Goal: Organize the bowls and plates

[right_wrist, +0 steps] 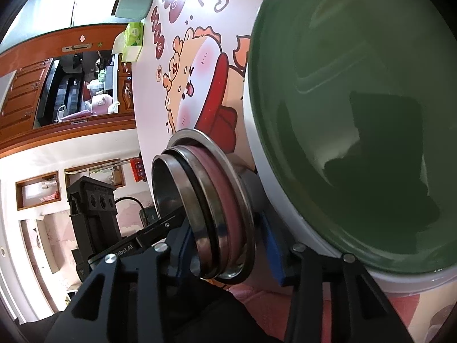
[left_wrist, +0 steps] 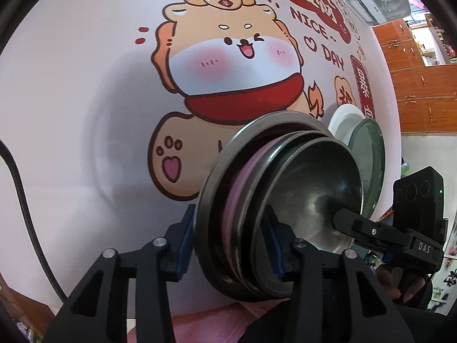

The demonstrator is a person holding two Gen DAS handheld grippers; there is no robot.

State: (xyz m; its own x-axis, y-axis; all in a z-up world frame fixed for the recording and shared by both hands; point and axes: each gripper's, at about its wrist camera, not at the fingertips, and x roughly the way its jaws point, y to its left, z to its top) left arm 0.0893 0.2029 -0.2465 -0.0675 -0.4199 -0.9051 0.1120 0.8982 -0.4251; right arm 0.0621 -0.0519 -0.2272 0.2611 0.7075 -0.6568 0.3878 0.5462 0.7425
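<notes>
Left gripper pinches the nested stainless steel bowls at their rims. Right gripper brackets the same stack, contact unclear. Smooth steel looks slippery; rims offer surest hold.

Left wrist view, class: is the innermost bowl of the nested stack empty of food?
Yes: the innermost steel bowl shows only bare shiny metal, with the right gripper reaching a fingertip into it.

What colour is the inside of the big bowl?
Dark green inside the big bowl, white outside; clearest in the right wrist view.

Ahead of your tools spreads a white cartoon-printed tablecloth; beyond it stand orange-brown wooden cabinets and white walls.
</notes>
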